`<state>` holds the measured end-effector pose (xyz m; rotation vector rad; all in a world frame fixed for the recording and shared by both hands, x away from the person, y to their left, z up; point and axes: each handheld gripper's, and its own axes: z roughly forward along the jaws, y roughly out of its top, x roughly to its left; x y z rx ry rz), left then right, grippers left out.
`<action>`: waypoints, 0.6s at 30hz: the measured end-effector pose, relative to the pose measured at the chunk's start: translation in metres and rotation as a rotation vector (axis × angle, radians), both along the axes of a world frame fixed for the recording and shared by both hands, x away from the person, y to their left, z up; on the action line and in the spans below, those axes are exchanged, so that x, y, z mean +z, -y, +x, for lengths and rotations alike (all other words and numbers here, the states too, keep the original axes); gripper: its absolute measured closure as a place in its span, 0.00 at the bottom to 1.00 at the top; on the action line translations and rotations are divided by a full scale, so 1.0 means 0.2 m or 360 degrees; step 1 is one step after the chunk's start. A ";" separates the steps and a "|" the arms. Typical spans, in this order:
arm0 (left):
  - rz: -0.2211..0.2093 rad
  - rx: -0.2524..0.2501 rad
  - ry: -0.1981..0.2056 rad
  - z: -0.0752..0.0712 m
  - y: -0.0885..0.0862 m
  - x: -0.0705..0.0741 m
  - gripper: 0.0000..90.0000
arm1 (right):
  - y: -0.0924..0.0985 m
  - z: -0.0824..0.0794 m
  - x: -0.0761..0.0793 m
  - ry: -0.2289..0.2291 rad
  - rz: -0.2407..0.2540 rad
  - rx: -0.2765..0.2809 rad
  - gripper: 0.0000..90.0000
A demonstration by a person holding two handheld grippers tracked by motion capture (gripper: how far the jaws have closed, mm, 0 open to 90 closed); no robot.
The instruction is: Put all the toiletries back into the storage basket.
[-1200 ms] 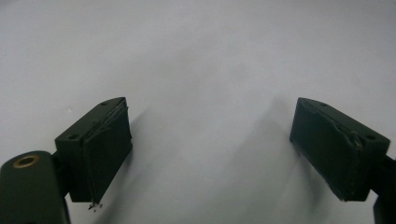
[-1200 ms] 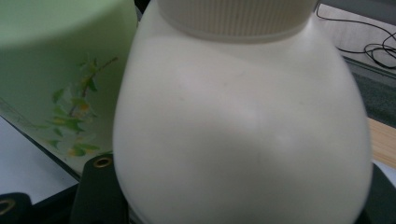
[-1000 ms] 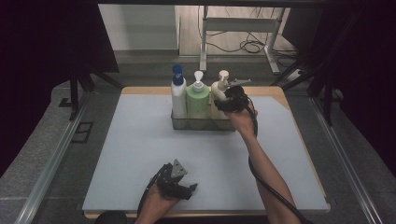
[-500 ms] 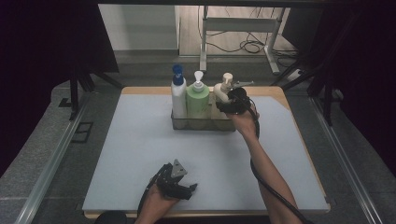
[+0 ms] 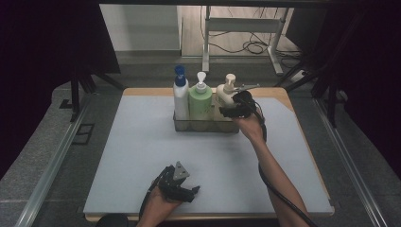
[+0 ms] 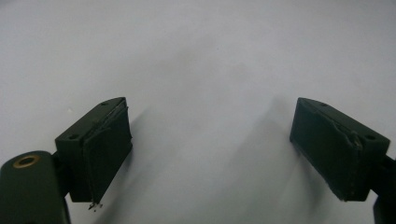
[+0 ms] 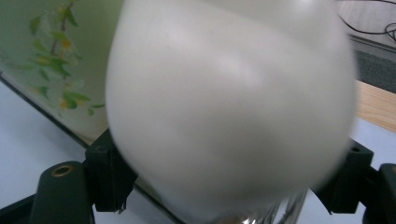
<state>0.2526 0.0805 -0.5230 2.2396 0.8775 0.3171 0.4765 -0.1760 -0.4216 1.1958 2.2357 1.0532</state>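
Cream pump bottle [image 5: 226, 94], rightmost in the clear tray [image 5: 203, 126], sits between the right gripper [image 5: 227, 111]'s just-widening jaws.

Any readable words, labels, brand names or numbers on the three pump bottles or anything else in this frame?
No readable text anywhere.
Green pump bottle: a leaf and flower print shows in the right gripper view, no lettering.
Cream pump bottle: plain surface, blurred up close, no label seen.
White bottle with blue cap: too small to show any print.
Clear tray and table mat: no markings.
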 end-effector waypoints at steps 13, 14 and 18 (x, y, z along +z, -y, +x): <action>0.0008 -0.0009 0.0009 0.00 0.00 0.00 0.14 | 0.11 -0.12 0.03 -0.0005 0.0005 0.0079 0.36; 0.0008 -0.0009 0.0009 0.00 0.00 0.00 0.14 | 0.12 -0.13 0.03 -0.0008 0.0003 0.0082 0.38; 0.0008 -0.0009 0.0009 0.00 0.00 0.00 0.14 | 0.16 -0.15 0.03 -0.0030 0.0002 0.0087 0.43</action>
